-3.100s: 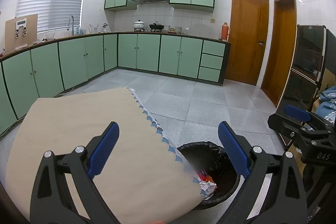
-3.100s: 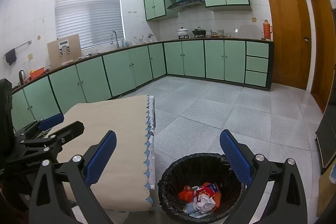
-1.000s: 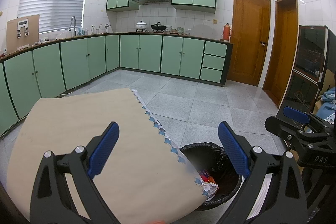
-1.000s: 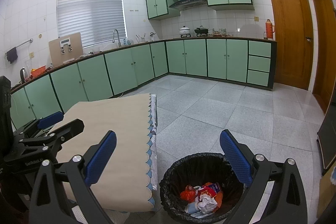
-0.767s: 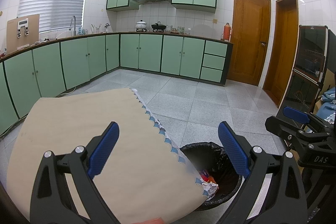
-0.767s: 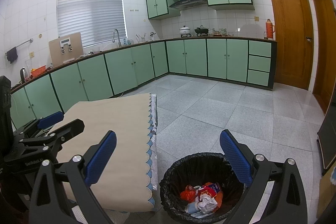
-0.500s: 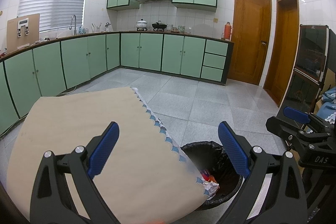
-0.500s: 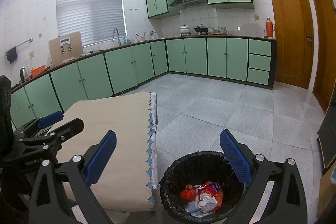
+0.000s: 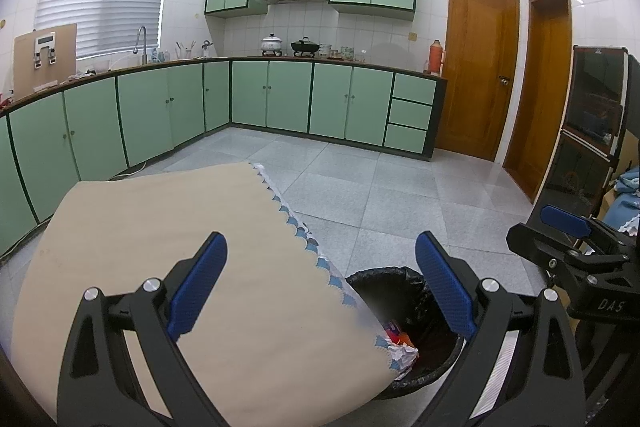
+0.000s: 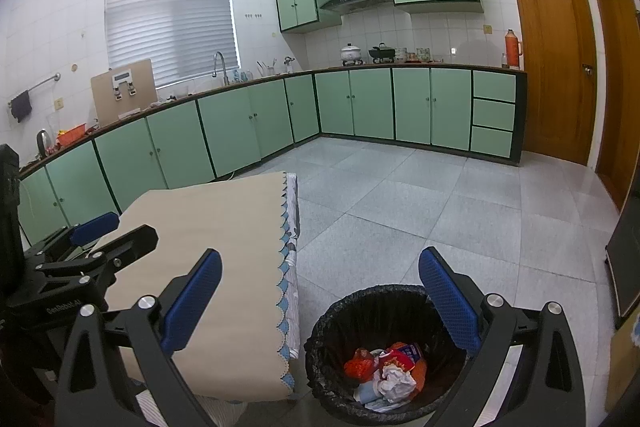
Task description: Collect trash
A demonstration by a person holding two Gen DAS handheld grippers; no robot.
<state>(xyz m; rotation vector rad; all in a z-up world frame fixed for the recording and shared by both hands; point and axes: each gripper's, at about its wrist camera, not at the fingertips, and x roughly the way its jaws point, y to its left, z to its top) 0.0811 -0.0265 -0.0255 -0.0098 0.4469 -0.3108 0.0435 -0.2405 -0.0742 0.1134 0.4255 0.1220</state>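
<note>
A black-lined trash bin (image 10: 384,311) stands on the floor right of the table, holding red, orange and white crumpled trash (image 10: 386,367). It also shows in the left wrist view (image 9: 404,291), partly hidden by the table corner. My left gripper (image 9: 320,287) is open and empty above the beige table (image 9: 160,227). My right gripper (image 10: 320,301) is open and empty above the table edge and bin. The left gripper shows at the left of the right wrist view (image 10: 96,235).
The beige tablecloth (image 10: 224,227) has a scalloped blue edge. Green kitchen cabinets (image 9: 280,99) line the far walls. Wooden doors (image 9: 476,75) stand at the right. A dark cabinet (image 9: 592,131) is at the far right. The floor is grey tile (image 10: 440,207).
</note>
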